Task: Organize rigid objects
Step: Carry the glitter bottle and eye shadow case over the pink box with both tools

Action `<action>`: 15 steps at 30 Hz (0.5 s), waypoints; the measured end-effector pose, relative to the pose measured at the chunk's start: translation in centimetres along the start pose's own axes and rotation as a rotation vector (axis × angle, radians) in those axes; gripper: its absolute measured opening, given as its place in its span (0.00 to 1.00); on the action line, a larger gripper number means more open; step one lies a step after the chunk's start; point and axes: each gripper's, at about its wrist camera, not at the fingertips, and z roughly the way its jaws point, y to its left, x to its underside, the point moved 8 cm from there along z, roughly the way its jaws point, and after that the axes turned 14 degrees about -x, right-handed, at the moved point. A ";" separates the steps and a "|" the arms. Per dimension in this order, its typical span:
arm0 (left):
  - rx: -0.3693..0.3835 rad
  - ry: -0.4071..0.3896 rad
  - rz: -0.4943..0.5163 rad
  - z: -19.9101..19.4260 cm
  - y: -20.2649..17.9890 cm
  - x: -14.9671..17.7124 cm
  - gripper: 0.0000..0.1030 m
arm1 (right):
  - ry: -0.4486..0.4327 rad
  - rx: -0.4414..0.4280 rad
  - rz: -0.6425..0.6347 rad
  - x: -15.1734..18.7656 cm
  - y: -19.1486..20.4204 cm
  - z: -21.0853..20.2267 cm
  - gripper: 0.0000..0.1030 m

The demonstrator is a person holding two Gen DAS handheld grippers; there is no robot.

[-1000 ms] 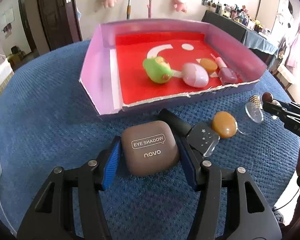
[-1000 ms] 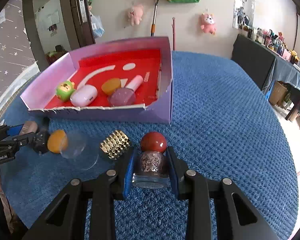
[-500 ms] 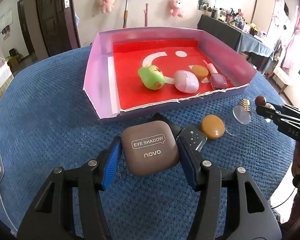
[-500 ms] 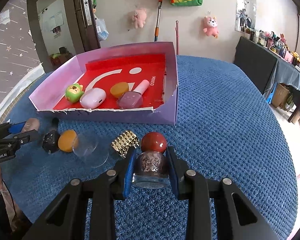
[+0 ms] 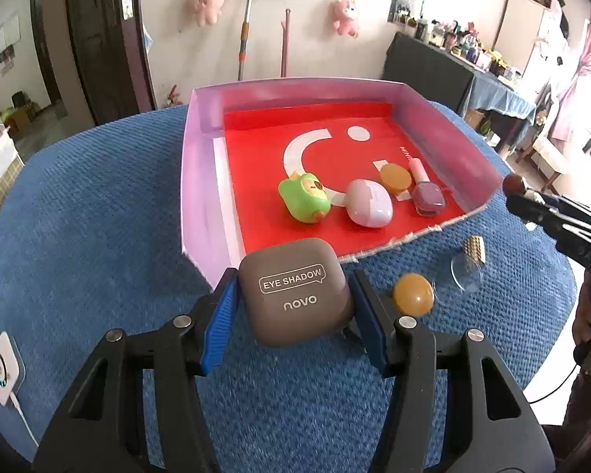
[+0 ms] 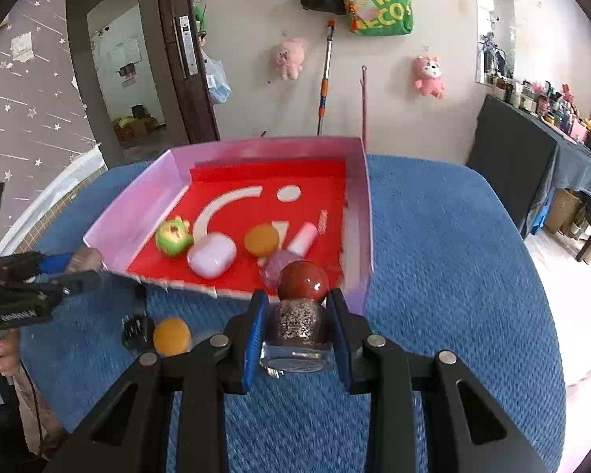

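My left gripper (image 5: pixel 293 303) is shut on a brown eye shadow case (image 5: pixel 295 289), lifted off the blue cloth just before the near wall of the pink box (image 5: pixel 201 181). In the right wrist view my right gripper (image 6: pixel 295 327) is shut on a glitter nail polish bottle (image 6: pixel 297 325) with a red round cap (image 6: pixel 302 280), held up near the box's (image 6: pixel 364 213) near right corner. Inside the red-floored box lie a green toy (image 5: pixel 303 197), a pale pink case (image 5: pixel 369 203), an orange disc (image 5: pixel 394 176) and a purple nail polish (image 5: pixel 427 197).
On the cloth in front of the box sit an orange ball (image 5: pixel 413 293), a clear lid (image 5: pixel 467 276), a gold studded piece (image 5: pixel 474 248) and a small black object (image 6: pixel 136 329). A white charger (image 5: pixel 4 370) lies at the left edge. A person's hand (image 6: pixel 4 354) holds the left gripper.
Both grippers have risen off the cloth with their objects and moved closer to the box. The black star-patterned piece beside the eye shadow case is now hidden behind my left finger.
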 end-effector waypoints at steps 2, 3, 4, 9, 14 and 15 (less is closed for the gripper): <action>0.001 0.017 0.011 0.5 0.0 -0.7 0.52 | 0.004 -0.014 -0.010 -1.2 0.3 0.3 0.32; -0.006 0.025 0.019 0.8 0.0 -1.0 0.52 | 0.007 -0.015 -0.014 -1.7 0.3 0.5 0.32; -0.009 0.028 0.028 1.0 0.0 -1.3 0.52 | 0.011 -0.014 -0.019 -2.3 0.4 0.8 0.32; -0.020 0.067 0.072 2.4 -0.1 -2.3 0.52 | 0.047 -0.023 -0.043 -5.0 0.5 3.2 0.32; -0.031 0.130 0.108 4.3 0.0 -2.4 0.52 | 0.108 -0.027 -0.047 -6.7 0.0 6.1 0.32; -0.034 0.139 0.118 4.6 -0.1 -2.4 0.52 | 0.121 -0.026 -0.045 -6.9 -0.2 6.7 0.32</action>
